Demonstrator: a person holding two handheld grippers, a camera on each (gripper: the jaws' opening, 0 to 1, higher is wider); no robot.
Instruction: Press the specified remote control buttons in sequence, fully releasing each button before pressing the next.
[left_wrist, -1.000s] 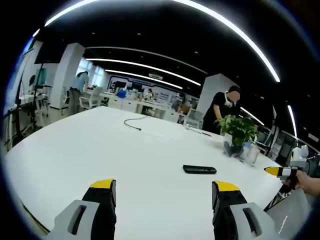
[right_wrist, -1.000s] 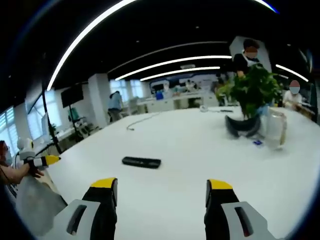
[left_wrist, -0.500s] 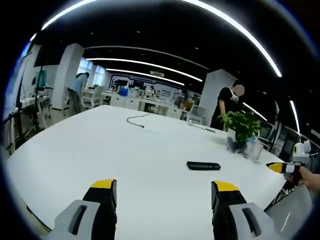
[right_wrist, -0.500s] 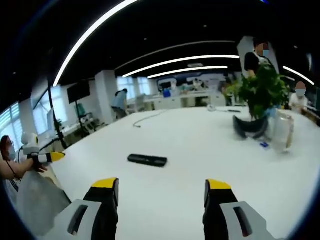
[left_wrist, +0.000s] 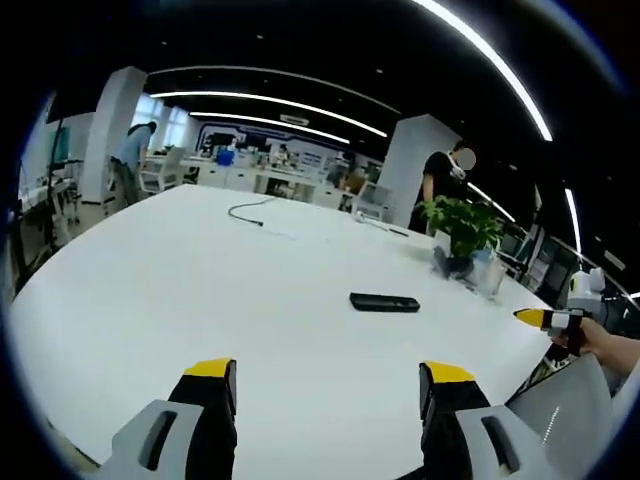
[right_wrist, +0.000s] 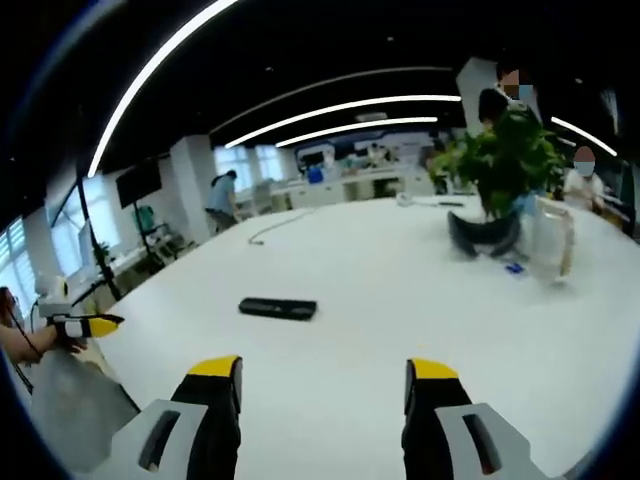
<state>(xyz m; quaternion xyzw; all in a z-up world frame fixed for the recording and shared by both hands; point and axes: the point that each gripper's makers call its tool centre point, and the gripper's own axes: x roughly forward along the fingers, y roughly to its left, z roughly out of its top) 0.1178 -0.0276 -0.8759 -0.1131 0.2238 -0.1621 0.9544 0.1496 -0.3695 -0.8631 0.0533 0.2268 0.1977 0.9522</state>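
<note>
The black remote control (left_wrist: 384, 302) lies flat on the white worktop (left_wrist: 200, 290), well ahead of both claws. The left claw (left_wrist: 328, 378) and right claw (right_wrist: 325, 372) each stand apart, holding nothing. The right gripper view shows a glass jar (right_wrist: 552, 243) beside the potted plant (right_wrist: 497, 165).

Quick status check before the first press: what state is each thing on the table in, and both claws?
Remote: flat on the white table, untouched, apart from both claws.
Left claw: open, empty, above the table short of the remote.
Right claw: open, empty, also short of the remote.
Plant: upright in its dark pot.
Clear jar: upright beside the plant.
Cable: loose at the far end.
</note>
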